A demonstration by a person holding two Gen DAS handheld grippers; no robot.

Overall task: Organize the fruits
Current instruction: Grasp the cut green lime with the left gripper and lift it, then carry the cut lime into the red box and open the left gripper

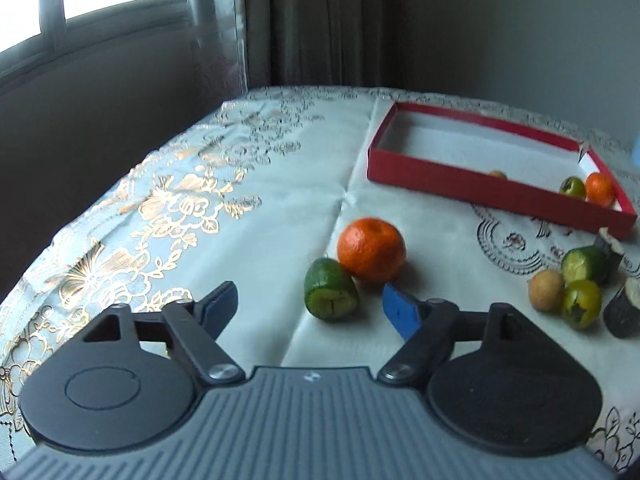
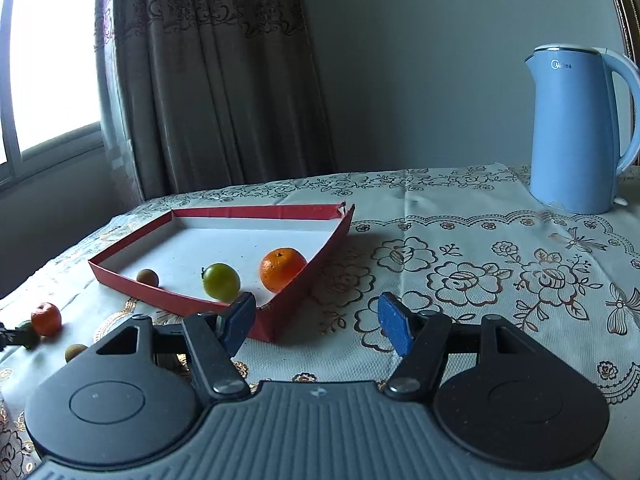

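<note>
A shallow red tray [image 1: 472, 184] [image 2: 296, 296] lies on the table and holds an orange mandarin [image 2: 282, 270], a green fruit [image 2: 221, 282] and a small brown fruit [image 2: 147, 278]. In the left wrist view my left gripper [image 1: 310, 304] is open, with a green fruit piece [image 1: 330, 296] between its fingers and a loose mandarin [image 1: 371, 250] just beyond. To the right lie a brown fruit [image 1: 545, 290], two green fruits [image 1: 582, 304] and dark cut pieces [image 1: 622, 312]. My right gripper [image 2: 316, 320] is open and empty above the tray's near corner.
A blue electric kettle [image 2: 576, 128] stands at the back right of the table. A patterned tablecloth [image 1: 200, 208] covers the table, whose left edge drops off toward a window and curtain. A mandarin [image 2: 46, 319] and a brown fruit [image 2: 75, 352] lie left of the tray.
</note>
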